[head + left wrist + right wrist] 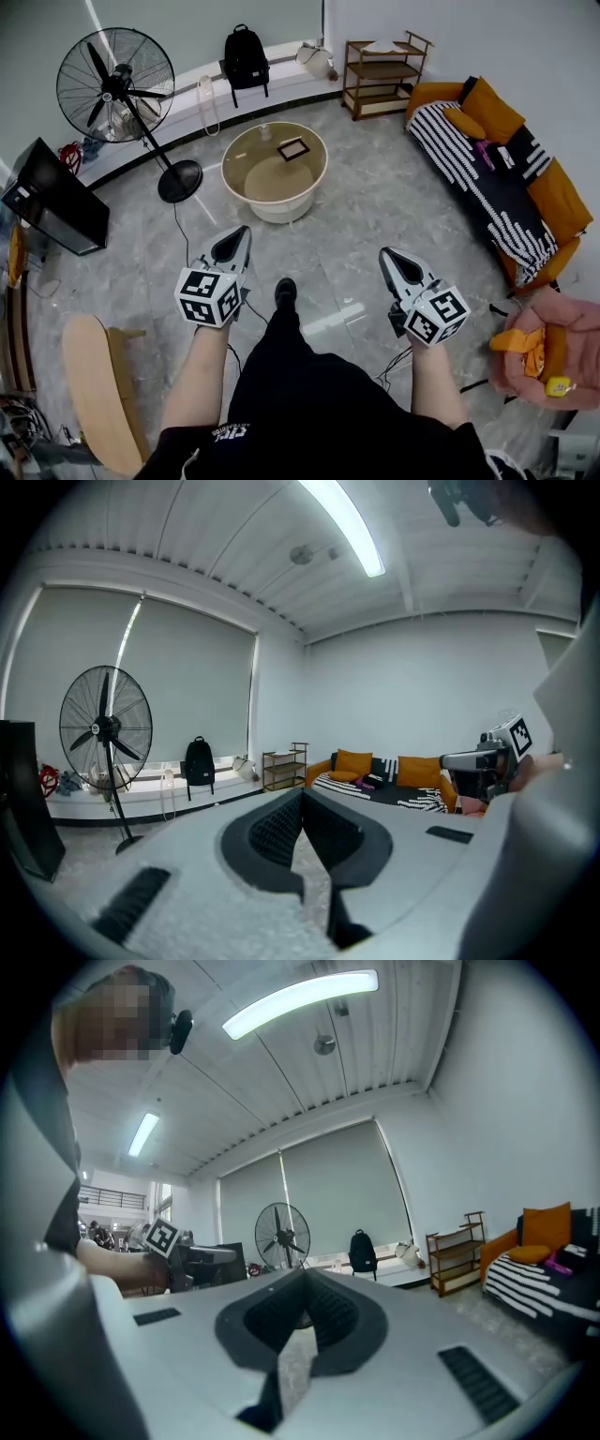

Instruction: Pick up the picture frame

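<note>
Picture frame: a small dark-rimmed rectangular picture frame (292, 148) lies flat on a round cream table with a glass top (281, 208), on the far right part of the top. It is well apart from both grippers.

Left gripper: the grey-and-black hand-held left gripper (241, 232) is held over the grey tiled floor (356, 206), its tip aimed toward the table. In the left gripper view the ribbed black pads meet. The jaws are closed together with nothing between them.

Right gripper: the matching right gripper (385, 254) is level with the left one and well to the side of it. Its jaws are also pressed together and empty.

Person: bare forearms carry the grippers, and one black shoe (285, 292) stands on the floor between them.

Left of the table: a tall black pedestal fan (114, 84) stands near a flat black screen (56, 197).

Far wall: a black backpack (246, 56) leans on the low ledge, with a small wooden shelf rack (382, 70) in the corner.

Right side: an orange sofa with a black-and-white striped throw (497, 178) runs along the wall, and a pink padded chair (553, 347) stands nearer the person.
</note>
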The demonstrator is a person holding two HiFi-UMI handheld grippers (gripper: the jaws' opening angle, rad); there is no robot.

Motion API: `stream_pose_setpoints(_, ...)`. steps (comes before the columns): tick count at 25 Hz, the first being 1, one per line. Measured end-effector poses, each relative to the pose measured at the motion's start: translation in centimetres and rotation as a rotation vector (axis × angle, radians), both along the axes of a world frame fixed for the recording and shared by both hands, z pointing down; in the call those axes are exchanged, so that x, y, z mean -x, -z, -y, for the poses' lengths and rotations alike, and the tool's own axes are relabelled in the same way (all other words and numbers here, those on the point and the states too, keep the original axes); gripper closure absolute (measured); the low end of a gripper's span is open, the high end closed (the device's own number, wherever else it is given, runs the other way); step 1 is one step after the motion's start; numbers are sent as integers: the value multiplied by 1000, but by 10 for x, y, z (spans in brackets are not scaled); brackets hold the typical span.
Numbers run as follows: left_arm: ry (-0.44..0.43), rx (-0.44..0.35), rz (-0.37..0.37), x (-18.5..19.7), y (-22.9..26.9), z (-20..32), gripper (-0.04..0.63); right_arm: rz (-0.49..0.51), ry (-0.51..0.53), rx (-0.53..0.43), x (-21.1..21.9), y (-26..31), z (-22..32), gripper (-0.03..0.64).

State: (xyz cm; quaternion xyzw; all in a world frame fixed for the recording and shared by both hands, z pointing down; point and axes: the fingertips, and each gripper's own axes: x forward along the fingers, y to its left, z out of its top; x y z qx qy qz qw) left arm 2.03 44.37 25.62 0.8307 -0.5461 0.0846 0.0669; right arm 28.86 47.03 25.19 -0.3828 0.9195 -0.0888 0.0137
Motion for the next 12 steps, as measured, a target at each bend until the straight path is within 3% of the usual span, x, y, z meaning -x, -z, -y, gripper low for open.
stream_pose_setpoints(12,-67,42,-49,-10,-31,107,586,-35,-46,73,-4,-28,82,612)
